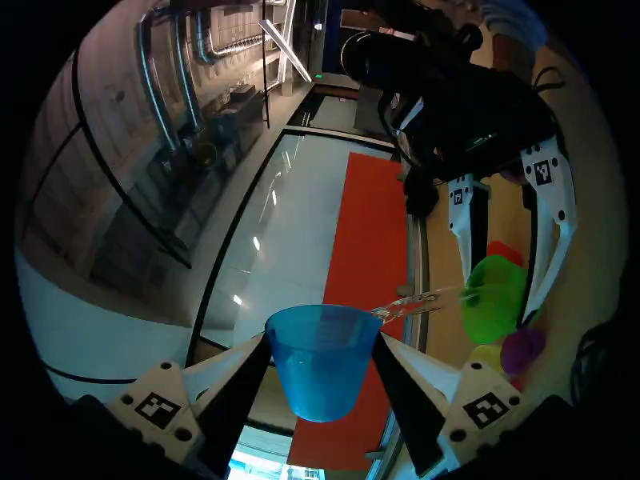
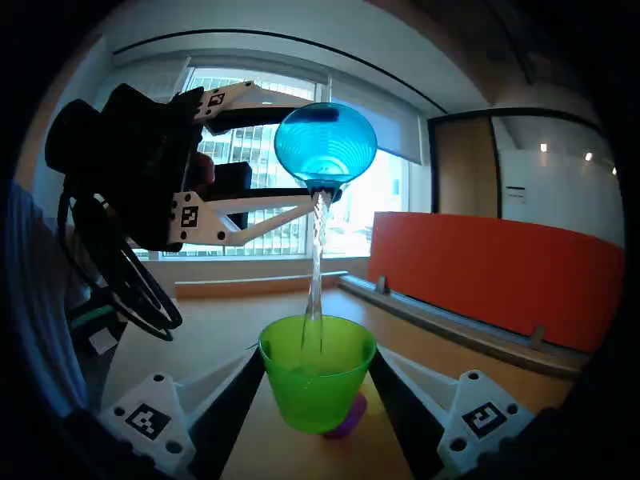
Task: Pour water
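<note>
Two cups in play right now. My left gripper (image 1: 322, 346) is clamped on the blue cup (image 1: 322, 376), one finger on each side. The cup is tipped well over: in the right gripper view its mouth faces almost straight at the camera, high up in front of the window (image 2: 240, 184). A thin stream of water (image 2: 315, 264) runs off the lower rim and falls into the green cup (image 2: 318, 384).

The green cup is squeezed between the fingers of my right gripper (image 2: 318, 360), upright and directly under the blue one, with some water visible inside. In the left gripper view the picture is rolled sideways, so the stream looks like it crosses from the blue rim over to the green cup's mouth.

Down by the green cup's base there's a small purple thing (image 2: 349, 419), but I can't tell if the two are touching. Under all of it is a wooden tabletop (image 2: 232, 320), with an orange-red partition (image 2: 496, 268) running along its far edge on the right.
</note>
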